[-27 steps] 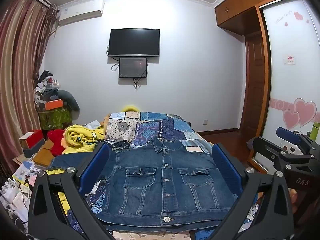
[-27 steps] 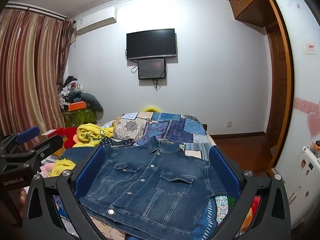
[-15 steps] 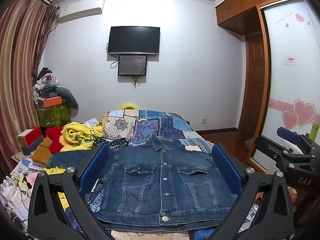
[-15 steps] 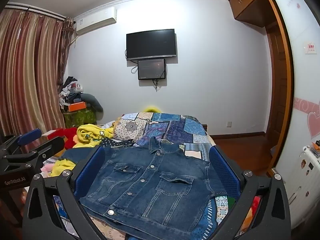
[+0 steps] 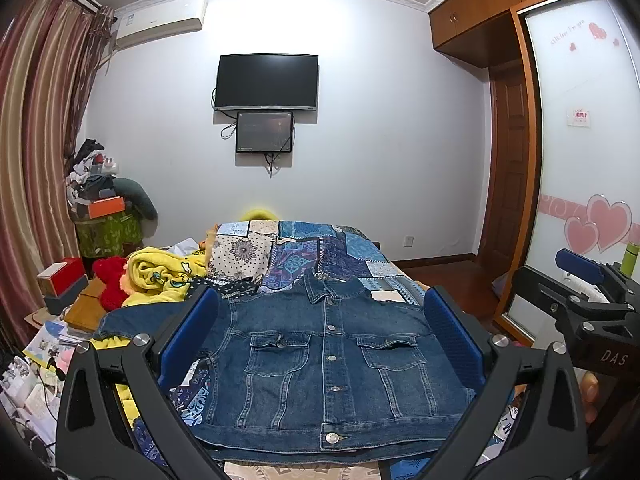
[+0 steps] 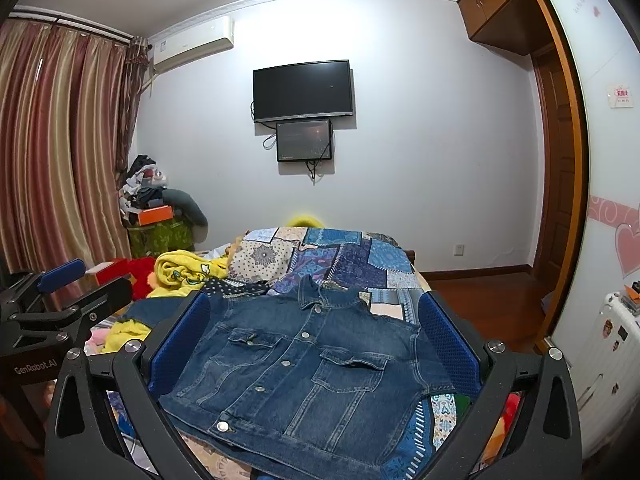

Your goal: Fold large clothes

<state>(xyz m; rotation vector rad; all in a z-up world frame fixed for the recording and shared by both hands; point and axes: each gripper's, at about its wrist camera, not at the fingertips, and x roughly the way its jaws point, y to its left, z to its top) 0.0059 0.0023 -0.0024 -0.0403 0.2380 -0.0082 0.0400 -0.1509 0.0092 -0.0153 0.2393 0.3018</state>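
A blue denim jacket point(image 5: 328, 364) lies face up and buttoned on the patchwork bedspread point(image 5: 304, 252), collar away from me; one sleeve reaches out to the left. It also shows in the right wrist view point(image 6: 308, 364). My left gripper point(image 5: 320, 340) is open and empty, held above the jacket's near half. My right gripper point(image 6: 312, 344) is open and empty, also above the jacket. The right gripper shows at the right edge of the left wrist view point(image 5: 580, 300); the left gripper shows at the left edge of the right wrist view point(image 6: 60, 300).
A yellow blanket point(image 5: 160, 276) and a red plush point(image 5: 110, 280) lie left of the jacket. Boxes and papers point(image 5: 60, 300) crowd the bed's left side. A wardrobe with heart stickers point(image 5: 592, 200) stands on the right. A white suitcase point(image 6: 600, 360) stands right of the bed.
Both views have barely shifted; the left wrist view has drifted slightly. The jacket has not moved and both grippers stay open.
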